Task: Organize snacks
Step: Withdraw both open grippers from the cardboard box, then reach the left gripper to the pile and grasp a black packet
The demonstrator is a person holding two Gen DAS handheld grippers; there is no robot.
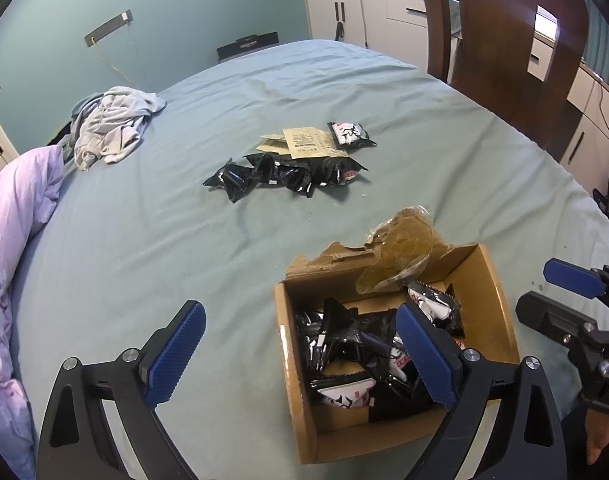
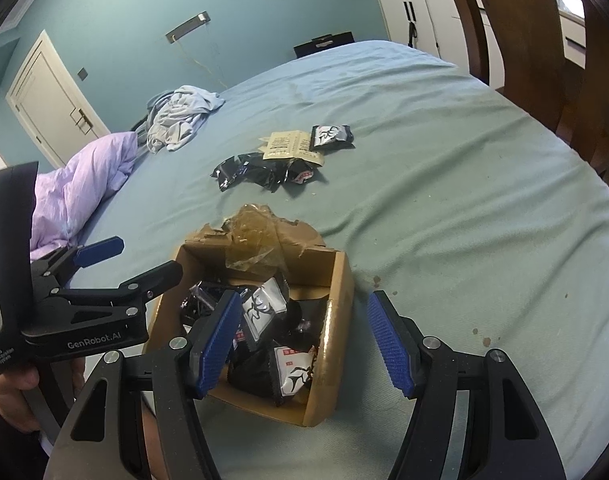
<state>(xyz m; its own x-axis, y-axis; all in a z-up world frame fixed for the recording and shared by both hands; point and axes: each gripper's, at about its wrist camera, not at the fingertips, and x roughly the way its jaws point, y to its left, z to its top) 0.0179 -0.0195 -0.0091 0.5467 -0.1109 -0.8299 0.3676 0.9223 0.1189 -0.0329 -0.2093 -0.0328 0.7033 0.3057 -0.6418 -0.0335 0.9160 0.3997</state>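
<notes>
An open cardboard box (image 1: 292, 392) (image 2: 338, 332) sits on the green bed sheet and holds several black and white snack packets (image 1: 344, 340) (image 2: 264, 308). A loose pile of black snack packets (image 1: 280, 174) (image 2: 264, 170) with beige packets (image 1: 304, 142) (image 2: 286, 145) lies farther out on the bed. My left gripper (image 1: 300, 352) is open and empty, its jaws straddling the box's left wall. My right gripper (image 2: 304, 344) is open and empty, its jaws straddling the box's right wall. Each gripper shows in the other's view: the right one (image 1: 560, 296), the left one (image 2: 124, 264).
Crumpled grey clothes (image 1: 112, 124) (image 2: 180, 116) and a purple duvet (image 1: 16, 240) (image 2: 80, 184) lie at the bed's left. A wooden chair (image 1: 504, 40) stands at the far right edge. Torn tape and flaps (image 1: 400, 252) stick up at the box's far side.
</notes>
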